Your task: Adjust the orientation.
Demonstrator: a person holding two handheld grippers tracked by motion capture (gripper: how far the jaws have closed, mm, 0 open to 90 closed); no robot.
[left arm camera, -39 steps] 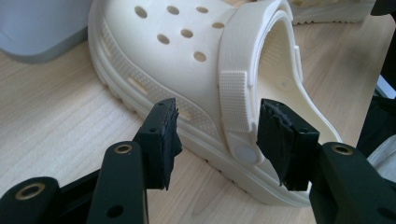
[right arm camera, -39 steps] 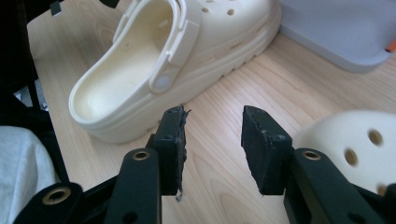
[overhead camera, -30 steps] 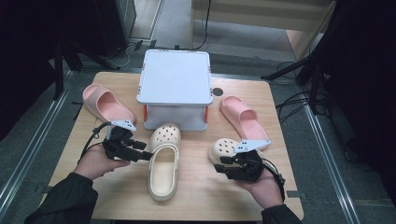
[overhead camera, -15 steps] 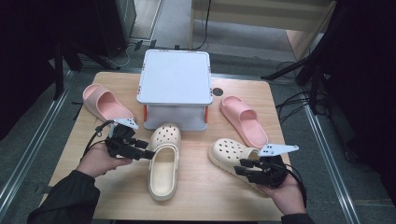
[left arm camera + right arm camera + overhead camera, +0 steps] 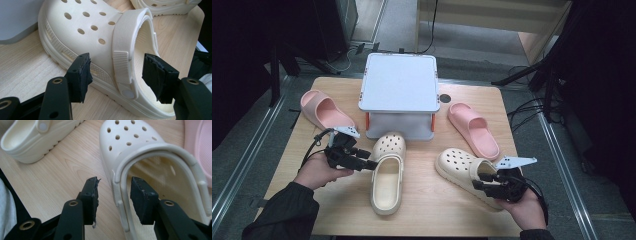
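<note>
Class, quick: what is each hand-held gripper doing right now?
Left hand-held gripper: open, jaws straddling the cream perforated foam clog.
Right hand-held gripper: open, jaws around the other cream clog's side wall.

- A light wooden table (image 5: 337, 210) with rounded corners stands on a grey floor and carries everything here.
- A white lidded storage box (image 5: 399, 95) sits at the far middle of the top.
- A pink slide sandal (image 5: 326, 111) lies left of the box, another pink slide sandal (image 5: 473, 129) right of it.
- A cream clog (image 5: 388, 170) lies just before the box, toe towards it.
- A second cream clog (image 5: 459, 169) lies right of that one, angled.
- A small dark round hole (image 5: 444, 98) shows just beside the box's right edge.
</note>
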